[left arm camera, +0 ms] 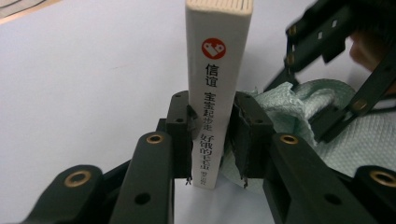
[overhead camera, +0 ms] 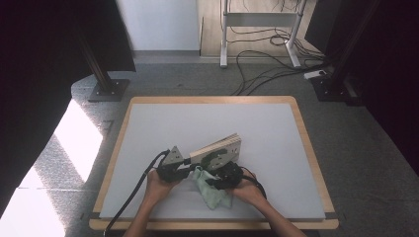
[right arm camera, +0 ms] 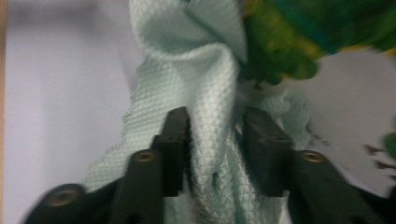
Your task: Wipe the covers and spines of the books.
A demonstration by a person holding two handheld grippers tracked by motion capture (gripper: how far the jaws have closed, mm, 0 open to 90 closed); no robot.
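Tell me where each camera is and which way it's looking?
High view: sits above the person's side, looking forward and down on the table; both forearms, left claw and right claw show.
Left gripper view: rides the left claw, looking along its jaws clamped on the book.
Right gripper view: rides the right claw, looking along its jaws around a fold of the cloth.
Shared: all three show the book and cloth.

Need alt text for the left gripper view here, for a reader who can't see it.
The left gripper clamps the spine of an upright white book with red logo and Chinese lettering, over a pale table. Right of it lies a crumpled mint-green cloth, with the other gripper above it.
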